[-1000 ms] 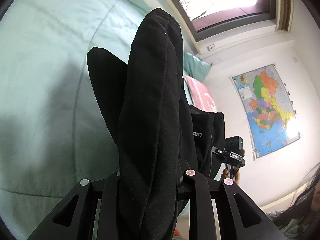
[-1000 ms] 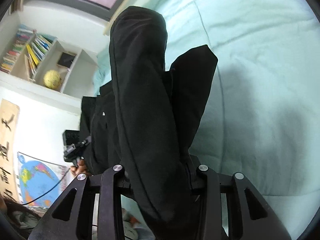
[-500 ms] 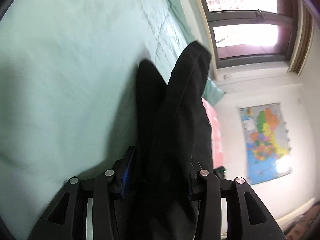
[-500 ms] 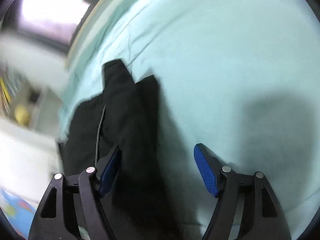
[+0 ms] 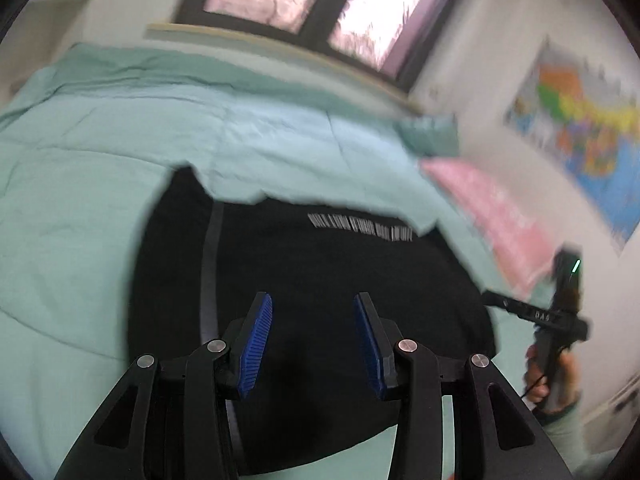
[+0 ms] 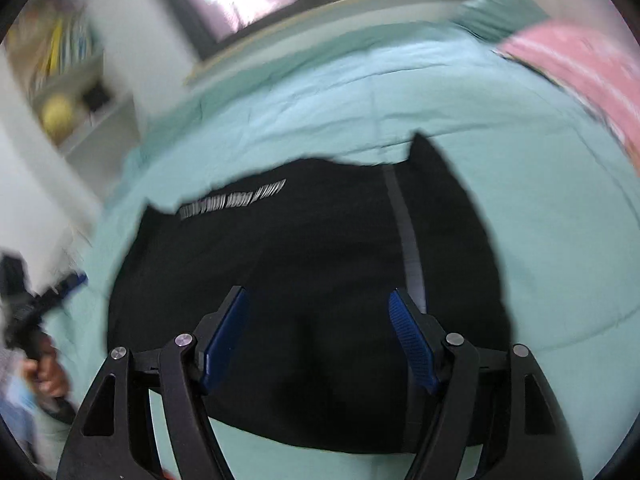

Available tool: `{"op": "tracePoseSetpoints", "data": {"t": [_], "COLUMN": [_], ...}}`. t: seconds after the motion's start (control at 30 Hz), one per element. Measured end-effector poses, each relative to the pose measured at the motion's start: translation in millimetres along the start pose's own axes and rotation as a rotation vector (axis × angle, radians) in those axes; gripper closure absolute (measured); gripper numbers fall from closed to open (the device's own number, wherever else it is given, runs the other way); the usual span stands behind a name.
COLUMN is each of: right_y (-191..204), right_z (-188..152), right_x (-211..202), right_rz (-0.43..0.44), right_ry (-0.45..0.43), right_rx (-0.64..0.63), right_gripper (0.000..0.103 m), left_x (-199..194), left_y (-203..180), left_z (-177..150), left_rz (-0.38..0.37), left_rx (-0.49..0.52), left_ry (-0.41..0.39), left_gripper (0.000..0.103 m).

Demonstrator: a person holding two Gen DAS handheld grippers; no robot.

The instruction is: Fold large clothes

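A second ago both grippers had black cloth bunched up between their fingers, hanging in thick folds above the bed; now that cloth is out of their grasp and the black garment lies spread on the mint-green quilt, a line of white lettering along its far edge and a grey stripe running down one side. The left gripper has just been opening — its blue pads stand apart with nothing between them, and the garment lies below and beyond the fingertips, not touched as far as I can see. The right gripper has likewise just let go, its jaws wider than the left's, the pads clear of the cloth, which spreads out under and ahead of them. From the left camera the right gripper shows off to the right, held in a hand past the garment's edge. Both views are blurred. A pink pillow lies at the head of the bed, a map hangs on the wall, and a window stands beyond the bed.
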State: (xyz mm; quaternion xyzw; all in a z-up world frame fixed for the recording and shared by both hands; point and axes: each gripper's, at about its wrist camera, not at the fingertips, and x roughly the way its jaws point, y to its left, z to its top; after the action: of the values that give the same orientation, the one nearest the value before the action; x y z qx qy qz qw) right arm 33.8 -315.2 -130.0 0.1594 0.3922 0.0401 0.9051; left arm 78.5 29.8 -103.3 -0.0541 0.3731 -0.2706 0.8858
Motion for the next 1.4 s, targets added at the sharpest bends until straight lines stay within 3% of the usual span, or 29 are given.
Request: {"op": "tracePoseSetpoints", "data": {"t": [0.07,0.13,0.2,0.27,0.37,0.5,0.67,0.8,0.9,1.07,1.2,1.4], "right_y": [30,40,30,25,24,24,66,116,147,171,178,174], "right_z": [-5,-13,-28,-30,-24,-17,8,28,38,39,30,7], "right_x": [29,57,77,87,84,61,-15,-81,-126,-158,-171,-160], "right_rz": [-0.084,-0.158,-0.2,-0.207,-0.194,-0.175,-0.182,-0.175,-0.158,-0.12,-0.107,-0.103], "right_ry": [0.052,0.111,0.137,0.136,0.12,0.072,-0.121,-0.279,-0.366,-0.398,-0.41,-0.332], "right_rx": [-0.067,-0.108,-0.113,-0.09,-0.043,0.004,-0.051,-0.123,-0.179,-0.205,-0.197,-0.174], "right_gripper": [0.027,0.027,0.027,0.027,0.027,0.027,0.025,0.007,0.005,0.004,0.002,0.002], "left_x": [41,80,104,105,90,61,-6,-57,-100,-139,-154,-141], "left_y": [-20,-27,-21,-15,-21,-41,-66,-85,-100,-124,-142,-137], "left_z": [-13,-23,-32,-31,-28,-22,15,44,48,49,31,16], "left_rz": [0.068,0.123,0.165,0.156,0.178,0.319,0.344,0.447,0.492,0.524,0.637,0.58], "left_rx": [0.055,0.042,0.036,-0.001,0.025,0.116,0.137,0.131,0.134,0.159,0.197,0.166], "left_ry": [0.09,0.187,0.199,0.181,0.148,0.084,-0.1,-0.209,-0.284,-0.369,-0.45,-0.355], "left_gripper": [0.059,0.059,0.059,0.059,0.059,0.059,0.058,0.054,0.053,0.044,0.041,0.04]}}
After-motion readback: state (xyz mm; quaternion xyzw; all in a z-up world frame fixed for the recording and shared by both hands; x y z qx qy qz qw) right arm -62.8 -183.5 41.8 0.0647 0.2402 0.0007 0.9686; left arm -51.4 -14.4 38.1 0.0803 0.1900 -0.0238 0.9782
